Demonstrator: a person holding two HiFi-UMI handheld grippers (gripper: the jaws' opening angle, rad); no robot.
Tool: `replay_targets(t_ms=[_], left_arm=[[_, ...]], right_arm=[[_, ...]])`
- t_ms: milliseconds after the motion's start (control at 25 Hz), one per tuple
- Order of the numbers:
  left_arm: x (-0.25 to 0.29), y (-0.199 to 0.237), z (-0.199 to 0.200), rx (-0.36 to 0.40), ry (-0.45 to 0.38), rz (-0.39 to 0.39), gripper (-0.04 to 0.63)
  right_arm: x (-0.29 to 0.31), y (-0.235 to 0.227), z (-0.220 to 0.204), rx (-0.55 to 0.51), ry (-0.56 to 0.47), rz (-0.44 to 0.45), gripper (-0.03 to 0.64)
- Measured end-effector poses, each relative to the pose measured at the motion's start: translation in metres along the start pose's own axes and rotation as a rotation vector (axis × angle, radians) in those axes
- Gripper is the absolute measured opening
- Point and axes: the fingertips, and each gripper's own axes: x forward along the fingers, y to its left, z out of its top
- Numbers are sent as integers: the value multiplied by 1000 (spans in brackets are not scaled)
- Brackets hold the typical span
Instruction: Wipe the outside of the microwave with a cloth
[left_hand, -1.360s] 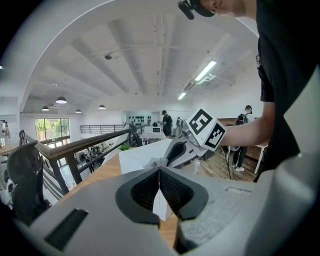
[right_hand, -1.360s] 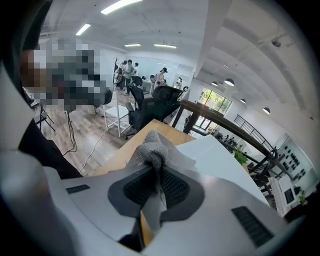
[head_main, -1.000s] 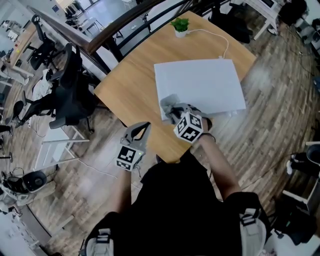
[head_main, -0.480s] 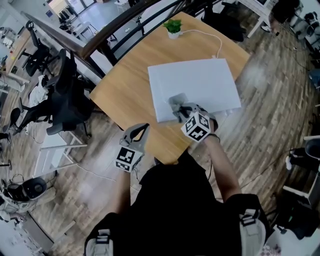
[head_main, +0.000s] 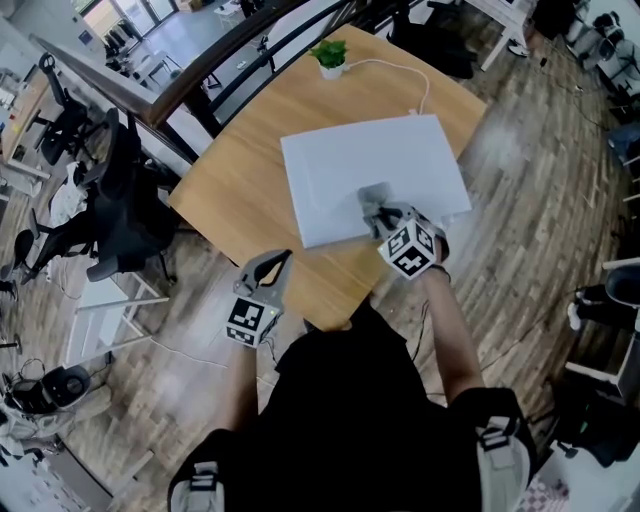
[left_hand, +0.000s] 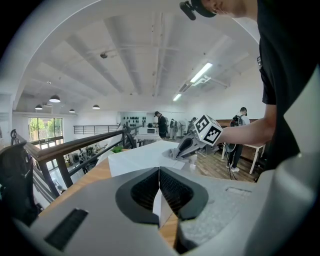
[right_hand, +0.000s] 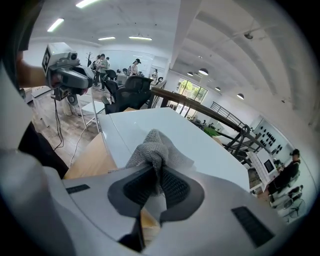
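The white microwave (head_main: 370, 170) stands on a wooden table (head_main: 250, 190); I look down on its flat top. My right gripper (head_main: 378, 205) is shut on a grey cloth (head_main: 374, 194) and presses it on the top near the front edge. In the right gripper view the cloth (right_hand: 155, 149) bunches up between the jaws over the white top (right_hand: 200, 145). My left gripper (head_main: 272, 263) hangs shut and holds nothing, off the table's front left corner, apart from the microwave. In the left gripper view the right gripper (left_hand: 186, 148) and cloth (left_hand: 175, 152) show on the microwave (left_hand: 145, 156).
A small potted plant (head_main: 331, 55) stands at the table's far corner, with a white cable (head_main: 410, 80) running to the microwave. A black office chair (head_main: 125, 200) sits left of the table, beside a dark railing (head_main: 215, 55). Wooden floor surrounds the table.
My right gripper has slid the cloth to the right along the microwave top's front edge. The left gripper has stayed in place, shut.
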Motion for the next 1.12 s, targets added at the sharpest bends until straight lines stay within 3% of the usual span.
replay_targets(t_ms=[200,1120], left_arm=[[2,-6,-3,-25,25,-4,3],[23,-26,4,0,33,-40,3]], right_arm=[[-12,-26,-29,43,32,-48,32],[-52,-122,-131,223,121,-221,32]])
